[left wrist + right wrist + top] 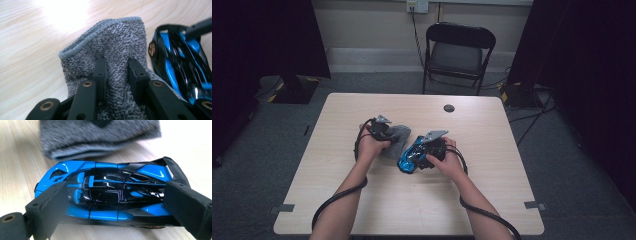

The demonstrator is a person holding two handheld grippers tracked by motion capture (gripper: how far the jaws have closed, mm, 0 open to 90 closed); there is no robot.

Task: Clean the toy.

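We see the left gripper (116, 72) pinching a fold of the grey cloth (110, 47) between narrow jaws. The right gripper (112, 202) clamps the blue toy car (110, 192) end to end – jaws wide (car on the table (362, 200), touching the cloth).

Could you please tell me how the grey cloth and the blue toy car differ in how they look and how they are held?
The grey cloth is soft, speckled and matte; the blue toy car is hard and glossy. The left gripper pinches a fold of cloth; the right gripper spans the car end to end. Both rest on the table.
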